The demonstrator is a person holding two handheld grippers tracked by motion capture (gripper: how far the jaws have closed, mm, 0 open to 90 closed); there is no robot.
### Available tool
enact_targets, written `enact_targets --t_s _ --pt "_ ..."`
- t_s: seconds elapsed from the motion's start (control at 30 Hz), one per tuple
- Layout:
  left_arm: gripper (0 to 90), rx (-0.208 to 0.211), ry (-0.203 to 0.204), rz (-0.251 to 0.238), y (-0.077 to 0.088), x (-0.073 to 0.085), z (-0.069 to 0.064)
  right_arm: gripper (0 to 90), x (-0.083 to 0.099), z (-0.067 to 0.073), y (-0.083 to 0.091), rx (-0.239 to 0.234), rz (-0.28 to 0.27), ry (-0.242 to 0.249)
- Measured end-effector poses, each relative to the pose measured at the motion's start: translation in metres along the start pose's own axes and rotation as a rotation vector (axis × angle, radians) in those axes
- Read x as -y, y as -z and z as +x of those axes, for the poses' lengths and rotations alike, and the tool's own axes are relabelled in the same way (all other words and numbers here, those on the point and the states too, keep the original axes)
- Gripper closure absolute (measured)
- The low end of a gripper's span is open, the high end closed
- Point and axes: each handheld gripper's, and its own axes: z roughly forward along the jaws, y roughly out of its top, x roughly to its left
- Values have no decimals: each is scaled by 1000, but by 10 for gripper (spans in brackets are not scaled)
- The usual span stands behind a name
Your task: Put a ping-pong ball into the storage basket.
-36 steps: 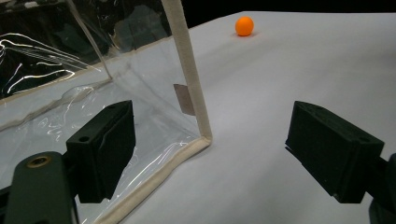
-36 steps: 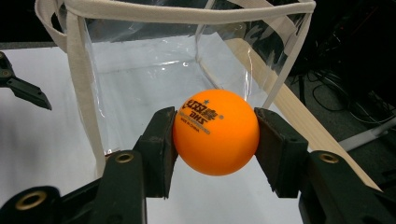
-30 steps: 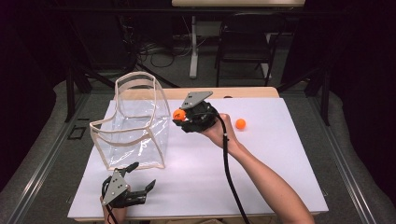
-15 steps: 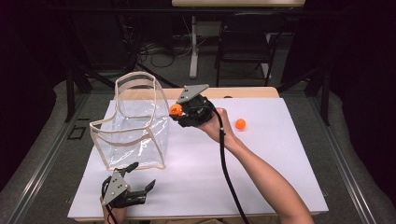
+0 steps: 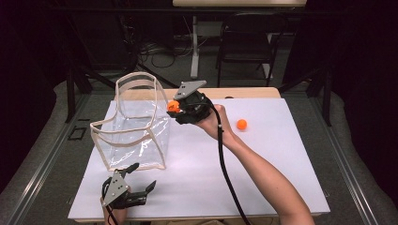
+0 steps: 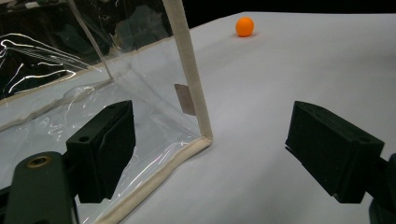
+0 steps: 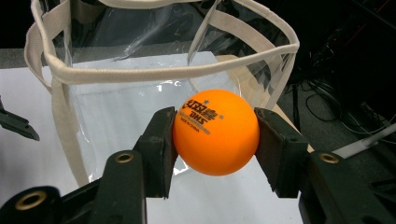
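You've got an orange ball (image 7: 215,138) with black print clamped in the right gripper (image 5: 174,110), just beside the rim of the clear bag (image 5: 136,123), which stands open and upright on the table's left.

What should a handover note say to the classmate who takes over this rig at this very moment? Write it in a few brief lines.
Right tongs: shut on an orange ball, held at the clear bag's open rim.
Left tongs: open, holding nothing, by the bag's near corner.
Second orange ball: loose on the white table, right of the bag.
Done: first ball picked up.
Left: drop it into the bag, then probably fetch the second ball.
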Motion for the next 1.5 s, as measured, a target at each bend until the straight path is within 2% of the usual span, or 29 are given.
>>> enact_targets --t_s 0.97,1.5 --pt "157 2 1 0 1 0 0 507 -28 3 1 5 -47 37" --pt "157 1 1 -2 0 0 0 507 -37 7 -1 3 -83 43"
